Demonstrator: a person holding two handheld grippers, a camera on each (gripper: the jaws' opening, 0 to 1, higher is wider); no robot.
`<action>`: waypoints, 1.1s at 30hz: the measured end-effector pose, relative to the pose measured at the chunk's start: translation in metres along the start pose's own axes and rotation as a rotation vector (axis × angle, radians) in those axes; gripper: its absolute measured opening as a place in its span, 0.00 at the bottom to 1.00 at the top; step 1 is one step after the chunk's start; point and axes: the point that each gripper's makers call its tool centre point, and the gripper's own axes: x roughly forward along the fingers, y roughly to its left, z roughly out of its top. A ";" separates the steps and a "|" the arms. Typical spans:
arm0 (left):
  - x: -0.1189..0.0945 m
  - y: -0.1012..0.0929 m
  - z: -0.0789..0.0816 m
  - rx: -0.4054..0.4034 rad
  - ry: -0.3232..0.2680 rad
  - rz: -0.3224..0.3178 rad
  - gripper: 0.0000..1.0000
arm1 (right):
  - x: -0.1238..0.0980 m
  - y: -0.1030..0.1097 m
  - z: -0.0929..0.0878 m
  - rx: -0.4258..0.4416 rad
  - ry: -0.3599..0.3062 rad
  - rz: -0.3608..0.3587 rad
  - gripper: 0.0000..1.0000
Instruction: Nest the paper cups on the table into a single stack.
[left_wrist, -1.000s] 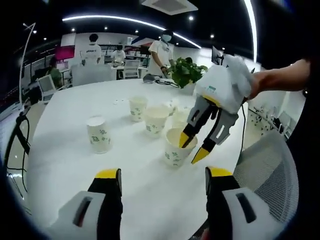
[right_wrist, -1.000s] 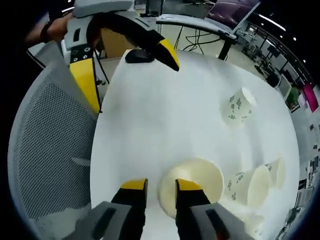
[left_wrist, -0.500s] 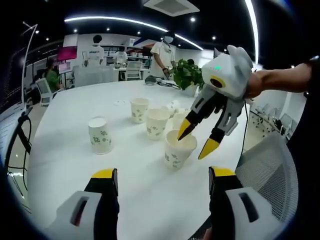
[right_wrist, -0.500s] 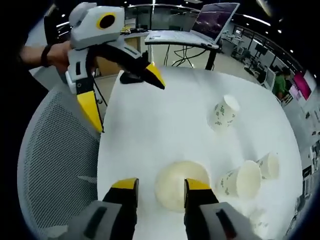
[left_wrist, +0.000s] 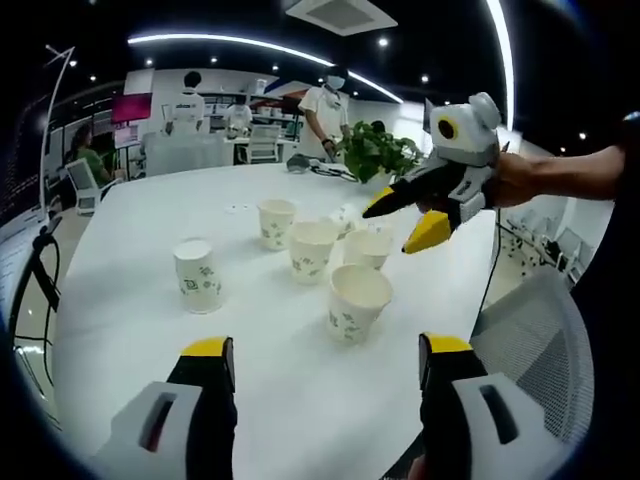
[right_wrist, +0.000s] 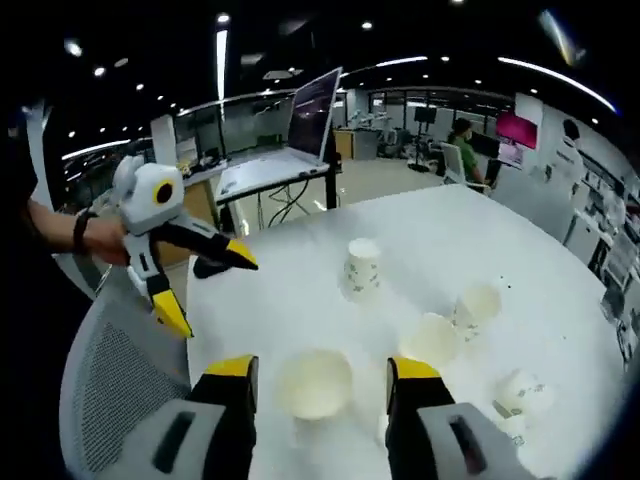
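Lifted clear of the nearest cup since a second ago, the right gripper (left_wrist: 408, 222) is now hanging in the air above and beyond it in the left gripper view, its yellow-tipped jaws parted and holding nothing; earlier one jaw was dipping inside that cup's rim; in its own view the right gripper (right_wrist: 320, 372) is showing wide-spread jaws with the nearest white paper cup with green print (right_wrist: 314, 384) standing upright between them, apart from both jaws; the left gripper (left_wrist: 325, 352) is hovering low over the round white table (left_wrist: 130, 330), jaws wide and empty, and the same cup (left_wrist: 356, 300) is standing just beyond and between its tips, touching neither; from the right gripper view the left gripper (right_wrist: 205, 285) is appearing at the left, held in a person's hand (right_wrist: 108, 242), jaws apart; to the left in the left gripper view an upside-down paper cup (left_wrist: 197, 274) is standing alone, well apart from the rest; further on, a second upright cup (left_wrist: 313, 249) and a third upright cup (left_wrist: 367, 247) are sitting close together, with a fourth upright cup (left_wrist: 276, 221) just behind; beyond the table edge a green potted plant (left_wrist: 376, 151) is standing, and people at desks are working in the far background; a grey mesh chair (left_wrist: 535, 335) is sitting beside the table at the right.
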 end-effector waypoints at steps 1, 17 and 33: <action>0.000 0.002 0.000 -0.001 -0.001 0.000 0.73 | -0.003 -0.005 0.000 0.029 -0.018 -0.017 0.53; -0.004 0.005 0.000 -0.017 -0.008 0.005 0.75 | -0.016 -0.038 -0.034 0.144 -0.018 -0.135 0.49; -0.012 0.007 -0.001 -0.008 0.005 0.012 0.75 | 0.008 -0.044 -0.062 -0.047 0.186 -0.048 0.38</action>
